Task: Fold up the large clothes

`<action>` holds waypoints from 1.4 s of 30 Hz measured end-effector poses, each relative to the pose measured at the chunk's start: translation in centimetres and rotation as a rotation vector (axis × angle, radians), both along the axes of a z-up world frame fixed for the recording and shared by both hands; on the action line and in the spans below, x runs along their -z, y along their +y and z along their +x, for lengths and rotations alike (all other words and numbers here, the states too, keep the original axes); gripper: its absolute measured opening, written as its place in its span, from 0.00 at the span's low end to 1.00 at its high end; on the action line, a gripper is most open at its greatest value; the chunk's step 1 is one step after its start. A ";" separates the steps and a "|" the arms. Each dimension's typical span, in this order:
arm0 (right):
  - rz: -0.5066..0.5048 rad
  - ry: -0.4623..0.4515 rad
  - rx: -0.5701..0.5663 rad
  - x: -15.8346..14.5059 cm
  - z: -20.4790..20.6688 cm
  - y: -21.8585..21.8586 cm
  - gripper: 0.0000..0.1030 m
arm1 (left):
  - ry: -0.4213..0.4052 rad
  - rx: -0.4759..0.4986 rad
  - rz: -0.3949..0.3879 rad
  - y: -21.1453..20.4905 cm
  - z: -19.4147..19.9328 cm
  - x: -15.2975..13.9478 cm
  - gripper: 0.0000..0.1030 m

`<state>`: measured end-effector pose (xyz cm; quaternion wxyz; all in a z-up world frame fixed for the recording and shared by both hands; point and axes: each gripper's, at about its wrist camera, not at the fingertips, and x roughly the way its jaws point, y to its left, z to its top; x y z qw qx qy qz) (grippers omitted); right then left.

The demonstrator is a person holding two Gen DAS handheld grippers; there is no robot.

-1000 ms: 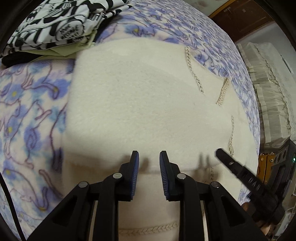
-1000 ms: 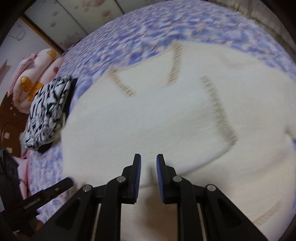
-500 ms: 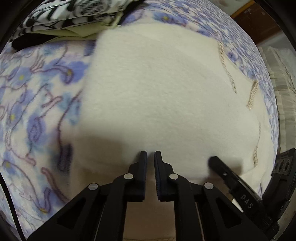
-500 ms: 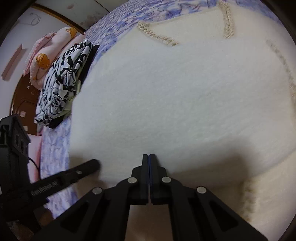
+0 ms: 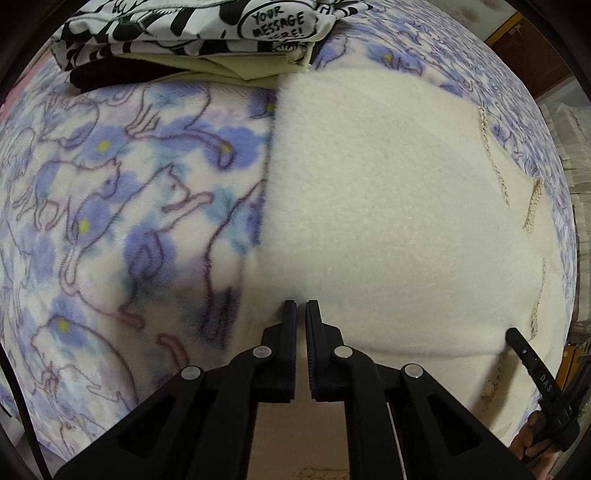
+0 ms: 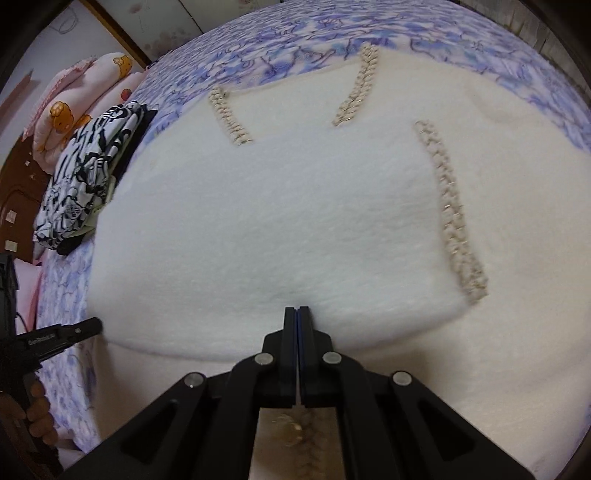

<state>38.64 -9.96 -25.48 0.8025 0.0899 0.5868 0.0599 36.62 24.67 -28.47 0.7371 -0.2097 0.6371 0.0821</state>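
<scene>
A cream fleece garment [image 5: 388, 203] [image 6: 277, 221] with braided trim strips [image 6: 450, 210] lies folded on a bed, its upper layer ending in a soft edge near me. My left gripper [image 5: 301, 306] points down at that edge near the garment's left side. Its jaws are almost together and the fleece puckers at the tips. My right gripper [image 6: 297, 310] has its pads fully together and its tips press into the same edge further right. I see no cloth between its pads. A hand holds each gripper's handle at the frame edges.
A blue and lilac cat-print blanket [image 5: 129, 203] [image 6: 295, 48] covers the bed. A stack of folded clothes, topped by a black-and-white print [image 5: 184, 33] [image 6: 85, 177], sits by the garment's far left corner. Pink pillows [image 6: 85, 85] lie beyond it.
Both grippers closed from slightly open and sank onto the near fold edge. The left gripper shifted left toward the garment's side, bringing more blanket into its view.
</scene>
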 end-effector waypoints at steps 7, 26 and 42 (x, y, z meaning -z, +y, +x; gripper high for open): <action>-0.095 -0.001 0.156 -0.1 -0.1 -4.8 0.00 | 0.018 -0.009 0.118 1.9 -2.1 -0.6 0.07; 0.279 -0.170 -0.044 0.7 6.6 8.7 0.00 | -0.156 0.171 -0.070 -1.8 7.3 -1.9 0.07; 0.143 -0.236 0.024 0.5 9.3 3.3 0.00 | -0.250 -0.036 -0.092 5.4 10.2 -0.1 0.07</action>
